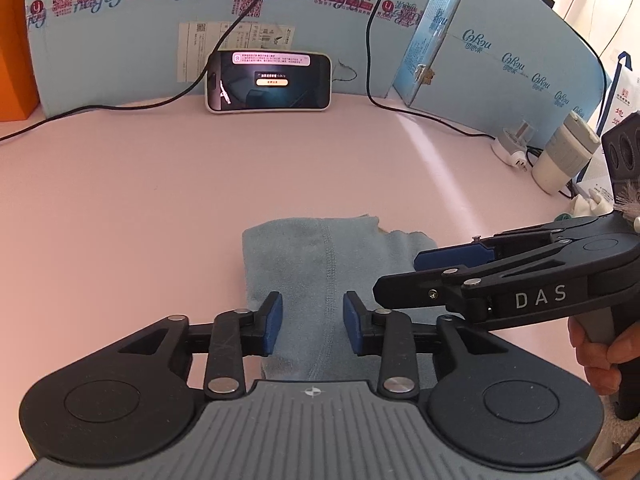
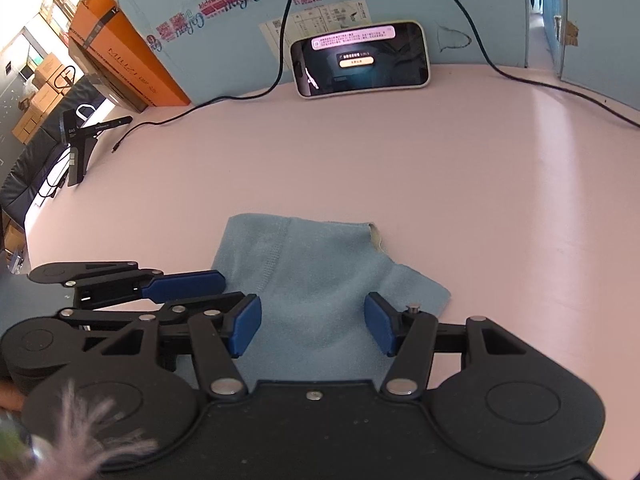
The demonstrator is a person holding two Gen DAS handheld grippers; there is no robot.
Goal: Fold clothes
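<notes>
- While the folded blue garment (image 1: 320, 280) lies flat on the pink desk (image 1: 120, 200), both tongs hang over its near half, pointing steeply down.
- In the left wrist view, the left tongs (image 1: 313, 322) stand open, their blue pads (image 1: 273, 322) apart with the cloth's stitched seam running between them; the pads do not press on the cloth.
- The right tongs (image 1: 400, 276) come in from about 3 o'clock in that view, over the garment's right edge, with a hand (image 1: 600, 356) on the grip below them.
- In the right wrist view, the right tongs (image 2: 313, 326) are open wide, the cloth under the gap and nothing pinched.
- The left tongs (image 2: 224, 292) show there at about 9 o'clock, one blue pad reaching the garment's left edge.
- The garment's far edge is uneven, with a pale patch at its far right corner (image 2: 376, 236), and a flap sticks out towards 3 o'clock.
- A phone (image 1: 268, 82) with a lit screen leans against the blue cardboard wall (image 1: 120, 60) at 12 o'clock, well apart from the garment.
- Black cables (image 1: 120, 106) cross the desk on either side of the phone.
- An orange box (image 2: 120, 56) stands at about 10 o'clock in the right view.
- A white plug (image 1: 516, 146) and a pale cylinder (image 1: 564, 156) sit at 2 o'clock in the left view.
</notes>
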